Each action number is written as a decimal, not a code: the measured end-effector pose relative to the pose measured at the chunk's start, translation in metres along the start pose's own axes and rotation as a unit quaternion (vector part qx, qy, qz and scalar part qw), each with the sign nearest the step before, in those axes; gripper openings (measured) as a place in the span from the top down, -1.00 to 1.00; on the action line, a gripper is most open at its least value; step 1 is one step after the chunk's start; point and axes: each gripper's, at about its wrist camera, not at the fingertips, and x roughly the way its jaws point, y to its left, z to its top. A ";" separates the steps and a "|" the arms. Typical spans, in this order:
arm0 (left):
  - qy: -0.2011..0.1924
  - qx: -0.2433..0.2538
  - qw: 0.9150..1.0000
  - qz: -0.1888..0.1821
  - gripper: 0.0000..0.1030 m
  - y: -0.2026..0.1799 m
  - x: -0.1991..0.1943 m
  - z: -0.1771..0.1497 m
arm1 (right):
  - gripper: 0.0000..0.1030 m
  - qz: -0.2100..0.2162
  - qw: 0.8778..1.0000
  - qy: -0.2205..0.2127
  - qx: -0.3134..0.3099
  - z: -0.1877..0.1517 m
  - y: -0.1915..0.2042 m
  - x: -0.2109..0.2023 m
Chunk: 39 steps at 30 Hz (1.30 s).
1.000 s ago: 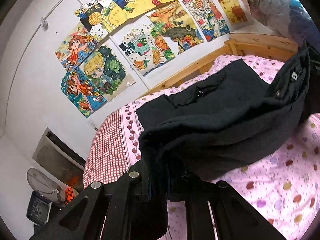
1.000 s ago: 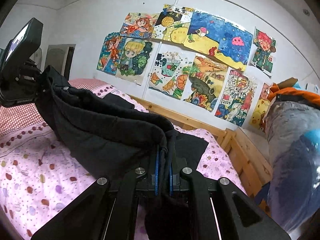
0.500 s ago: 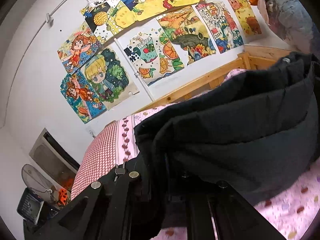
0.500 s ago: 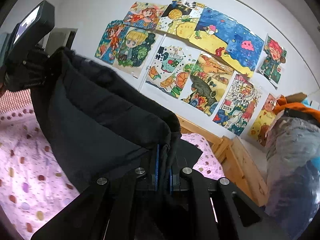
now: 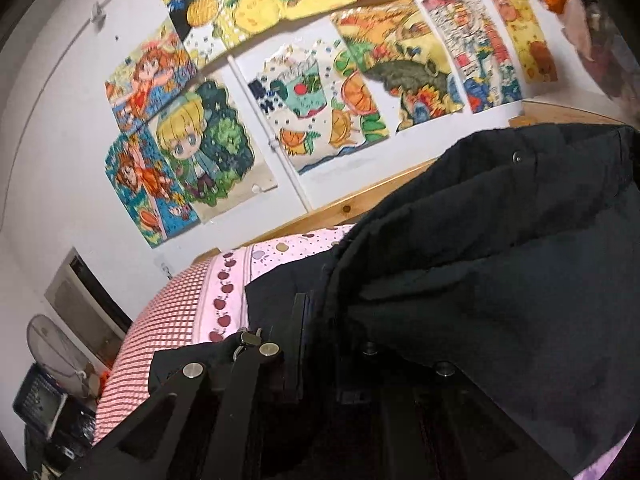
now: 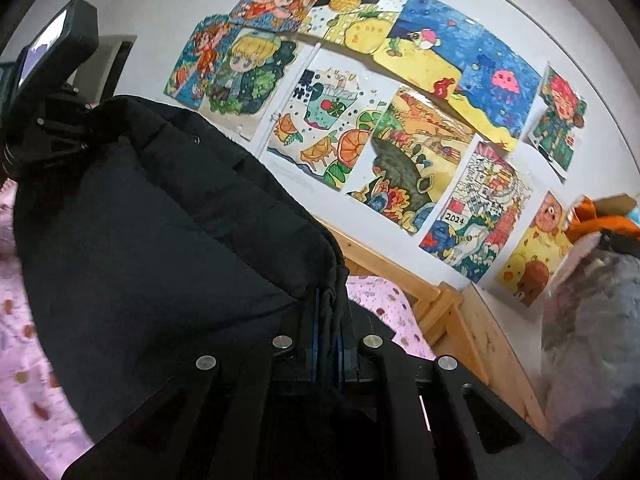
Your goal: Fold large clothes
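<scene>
A large black padded jacket (image 5: 500, 280) fills the right and lower part of the left wrist view, lifted above the pink dotted bed sheet (image 5: 280, 248). My left gripper (image 5: 324, 320) is shut on one end of the jacket's edge, and cloth covers its right finger. In the right wrist view the jacket (image 6: 152, 240) hangs in a broad fold to the left. My right gripper (image 6: 328, 308) is shut on the other end of that edge. The left gripper (image 6: 52, 120) shows at the upper left, holding the jacket's far corner.
The white wall ahead is covered with coloured drawings (image 6: 360, 120). A wooden bed frame (image 6: 440, 304) runs under it. A red checked pillow (image 5: 160, 328) lies at the bed's left end, with a fan (image 5: 52, 344) beyond. Bundled clothes (image 6: 592, 300) are stacked at the right.
Both grippers have carried the jacket's held edge across the bed toward the wall. The jacket now hides most of the sheet and the part that lay flat.
</scene>
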 end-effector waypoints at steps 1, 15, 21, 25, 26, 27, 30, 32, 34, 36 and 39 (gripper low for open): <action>0.003 -0.004 1.000 0.000 0.82 0.000 0.009 0.003 | 0.89 -0.002 1.000 0.001 -0.002 0.002 0.001 0.008; 0.020 -0.036 0.999 -0.015 0.83 0.011 0.092 0.021 | 0.89 -0.027 0.999 0.024 -0.018 0.026 0.019 0.117; 0.040 -0.044 0.998 -0.022 0.83 0.009 0.133 0.025 | 0.89 -0.033 0.998 0.054 -0.030 0.028 0.035 0.170; 0.060 -0.041 0.997 -0.027 0.82 0.002 0.156 0.023 | 0.89 -0.036 0.996 0.063 -0.042 0.023 0.044 0.198; 0.066 -0.043 0.996 -0.032 0.80 0.001 0.161 0.023 | 0.89 -0.034 0.996 0.069 -0.044 0.021 0.047 0.206; 0.069 -0.047 0.996 -0.040 0.80 0.002 0.163 0.023 | 0.89 -0.032 0.996 0.075 -0.046 0.019 0.050 0.213; 0.064 -0.076 0.992 -0.074 0.76 0.013 0.162 0.021 | 0.88 -0.032 0.994 0.085 -0.053 0.014 0.057 0.224; 0.062 -0.102 0.987 -0.103 0.75 0.022 0.160 0.018 | 0.85 -0.030 0.995 0.082 -0.050 0.013 0.056 0.223; 0.059 -0.117 0.984 -0.122 0.74 0.029 0.160 0.015 | 0.81 -0.019 0.996 0.078 -0.042 0.013 0.053 0.218; 0.053 -0.124 0.982 -0.136 0.73 0.033 0.154 0.014 | 0.66 0.003 0.997 0.069 -0.033 0.014 0.046 0.211; 0.031 -0.115 0.983 -0.143 0.71 0.036 0.139 0.013 | -0.12 0.016 0.999 0.036 -0.018 0.011 0.028 0.192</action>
